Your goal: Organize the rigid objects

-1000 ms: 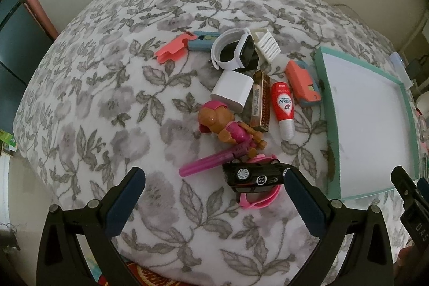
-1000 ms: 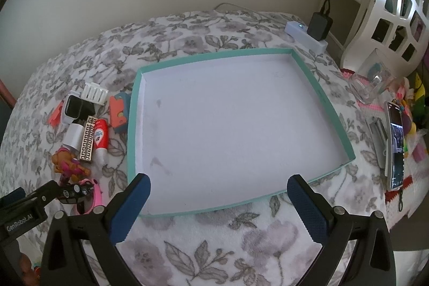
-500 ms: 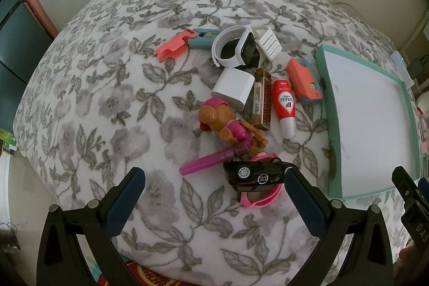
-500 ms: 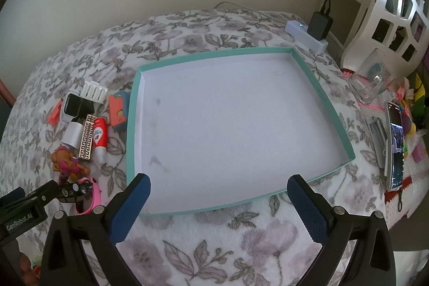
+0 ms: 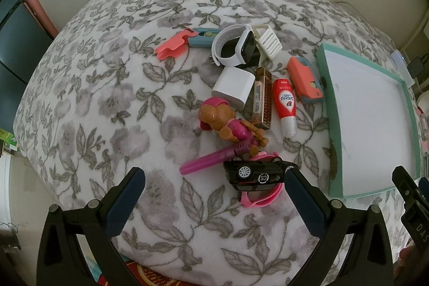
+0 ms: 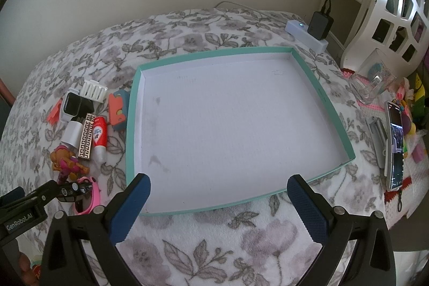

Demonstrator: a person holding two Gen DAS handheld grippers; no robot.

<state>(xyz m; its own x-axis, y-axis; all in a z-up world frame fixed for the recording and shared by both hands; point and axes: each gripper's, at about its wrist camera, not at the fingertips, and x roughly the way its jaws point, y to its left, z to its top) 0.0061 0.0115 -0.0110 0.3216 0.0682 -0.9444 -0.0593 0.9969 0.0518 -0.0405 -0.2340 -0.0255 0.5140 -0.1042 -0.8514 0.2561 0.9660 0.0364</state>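
Left wrist view: black toy car [image 5: 257,176] just beside the right of two wide-spread, empty fingers [image 5: 304,201]

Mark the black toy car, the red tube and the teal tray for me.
black toy car [image 5: 258,176], left wrist view, on its side panel.
red tube [image 5: 284,101], left wrist view, on its label.
teal tray [image 6: 211,53], right wrist view, on its far rim.

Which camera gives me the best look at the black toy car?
The left wrist view: the black toy car lies whole, close ahead of the open left gripper. In the right wrist view the car is small at the edge, partly hidden behind the left gripper.
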